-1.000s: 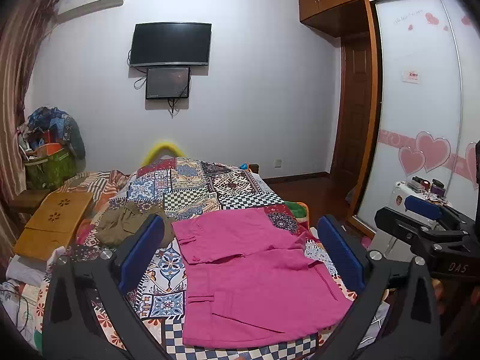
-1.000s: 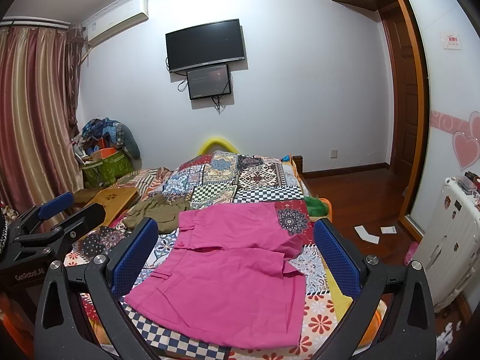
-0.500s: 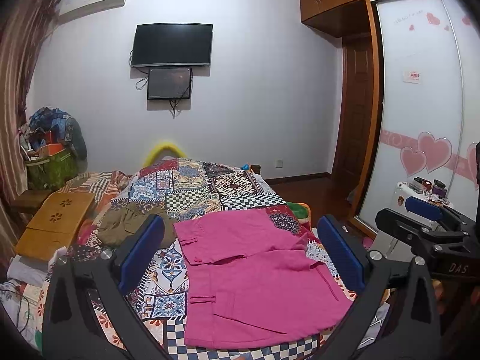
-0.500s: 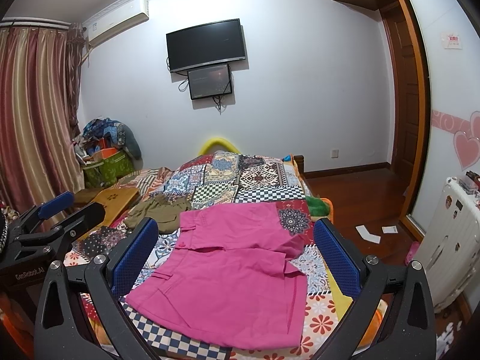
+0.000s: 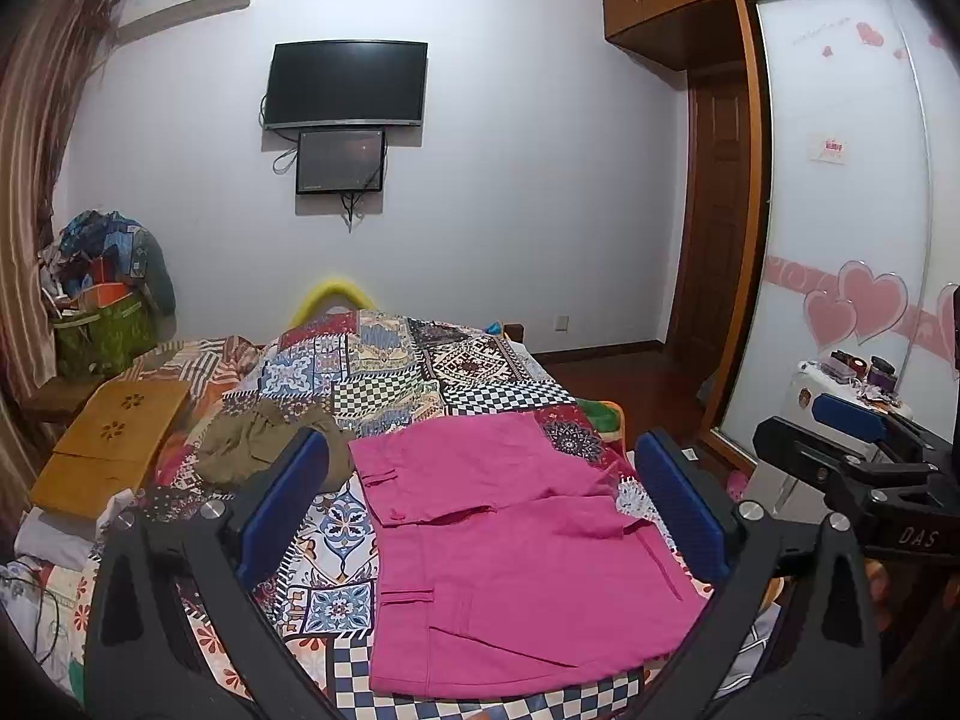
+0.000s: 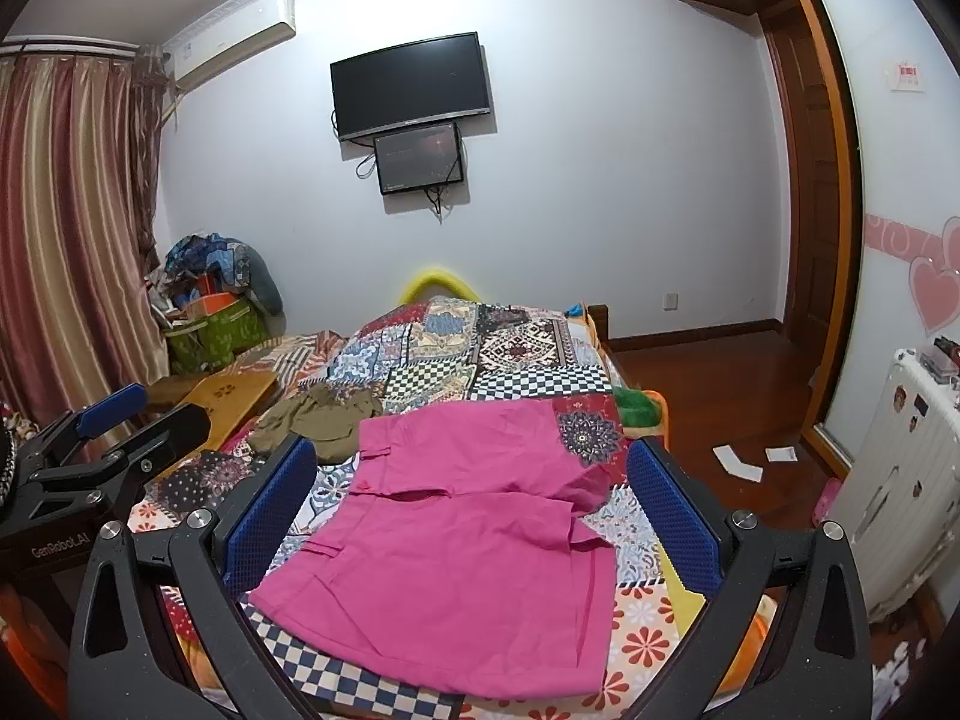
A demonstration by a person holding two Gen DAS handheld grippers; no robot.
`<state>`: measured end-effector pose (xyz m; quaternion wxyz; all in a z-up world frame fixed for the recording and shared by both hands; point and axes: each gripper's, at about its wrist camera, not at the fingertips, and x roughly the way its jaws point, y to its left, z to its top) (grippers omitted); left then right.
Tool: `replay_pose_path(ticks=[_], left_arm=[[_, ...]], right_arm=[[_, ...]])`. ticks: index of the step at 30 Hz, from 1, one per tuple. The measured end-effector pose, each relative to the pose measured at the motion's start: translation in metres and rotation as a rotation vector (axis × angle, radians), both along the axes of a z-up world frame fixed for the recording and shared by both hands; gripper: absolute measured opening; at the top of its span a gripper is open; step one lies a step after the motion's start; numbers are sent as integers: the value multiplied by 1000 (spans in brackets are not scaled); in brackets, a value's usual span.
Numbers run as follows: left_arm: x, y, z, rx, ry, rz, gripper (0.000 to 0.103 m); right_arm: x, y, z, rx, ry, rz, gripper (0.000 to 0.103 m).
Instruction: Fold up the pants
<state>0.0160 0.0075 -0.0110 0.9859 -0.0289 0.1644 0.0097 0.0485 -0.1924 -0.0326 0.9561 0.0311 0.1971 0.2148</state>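
**A:** Bedroom walls and the patchwork bedspread (image 5: 384, 372) are hardly shifting in either view. Is anything changing?

**B:** Very little. Over the last second I'm only drifting a touch; the pink pants (image 5: 516, 546) are lying flat on the bed just as before, near its foot, beside a crumpled olive garment (image 5: 264, 444). I judge folding isn't started yet.

**A:** And your grip?

**B:** I'm keeping my left hand-held gripper (image 5: 480, 510) spread wide and empty above the pants, and my right hand-held gripper (image 6: 474, 516) likewise apart, touching nothing.

**A:** Any writing?

**B:** I'm reading "DAS" on the right tool from the left wrist view, and "GenRobot.AI" on the left tool from the right wrist view. Wall-sticker text is too small.
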Motion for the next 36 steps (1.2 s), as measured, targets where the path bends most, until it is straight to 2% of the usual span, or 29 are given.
replay_pose_path(ticks=[7,11,14,20,22,24,31,36], left_arm=[[14,9,-8,-11,23,13,103],[34,18,-19,-15,66,25,103],[56,27,-31,-11,119,38,103],[105,48,-61,-3,235,54,85],[121,57,-72,3,267,61,81],[135,65,-82,4,297,68,75],[184,100,-116,-16,414,85,54],[214,113,-140,-51,485,69,48]], right_arm=[[15,-4,-10,-22,11,-33,103],[33,-6,-26,-90,30,-78,103],[56,-11,-45,-135,80,-106,103],[87,-23,-68,-144,151,-91,103],[103,-25,-74,-137,185,-70,98],[115,-24,-79,-143,216,-51,88],[152,-20,-95,-162,254,1,71],[183,-18,-106,-159,294,47,57]])
